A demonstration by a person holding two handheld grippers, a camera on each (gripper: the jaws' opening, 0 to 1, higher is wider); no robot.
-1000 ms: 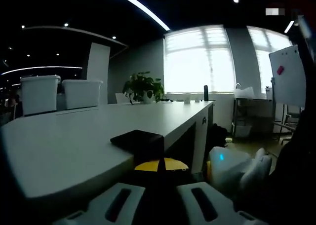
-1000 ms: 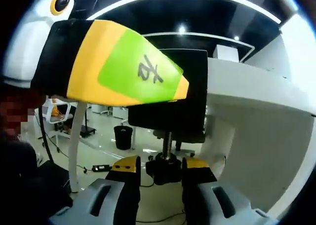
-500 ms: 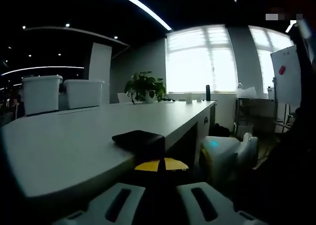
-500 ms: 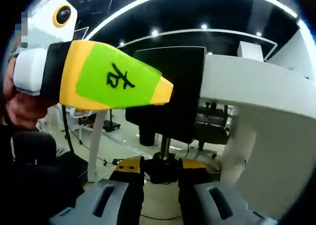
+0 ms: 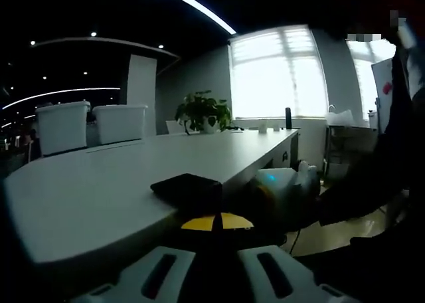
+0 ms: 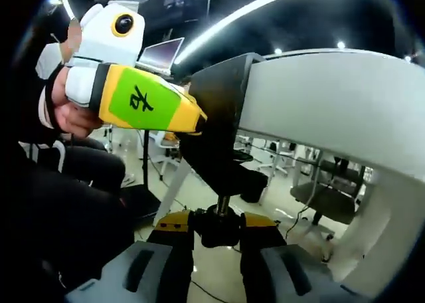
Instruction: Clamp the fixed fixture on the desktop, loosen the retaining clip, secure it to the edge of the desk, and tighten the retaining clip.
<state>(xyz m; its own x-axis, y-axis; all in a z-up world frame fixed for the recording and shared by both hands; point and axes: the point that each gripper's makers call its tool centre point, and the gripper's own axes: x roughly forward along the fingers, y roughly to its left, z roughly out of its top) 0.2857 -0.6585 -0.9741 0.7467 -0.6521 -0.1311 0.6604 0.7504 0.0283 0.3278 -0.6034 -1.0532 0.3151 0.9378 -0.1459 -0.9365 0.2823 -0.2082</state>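
The black clamp fixture (image 6: 222, 150) sits over the edge of the white desk (image 6: 332, 103); its top plate (image 5: 186, 187) lies flat on the desktop. My left gripper (image 5: 216, 222) is shut on the fixture's outer side. It enters the right gripper view as a yellow and green jaw (image 6: 149, 107) held by a hand (image 6: 66, 113). Under the desk, a threaded screw (image 6: 224, 203) runs down to a black knob (image 6: 219, 228). My right gripper (image 6: 218, 220) is shut on that knob, yellow tips on either side. Its white body (image 5: 282, 187) appears beside the desk edge.
Two white bins (image 5: 63, 123) and a potted plant (image 5: 202, 110) stand at the far end of the desk (image 5: 99, 183). Bright windows (image 5: 279, 74) lie behind. Below the desk are a person's dark legs (image 6: 73, 203), office chairs (image 6: 319, 197) and open floor.
The right gripper view has rolled and dropped lower under the desk while still on the knob. In the left gripper view, the right gripper's white body has moved left, closer to the desk edge.
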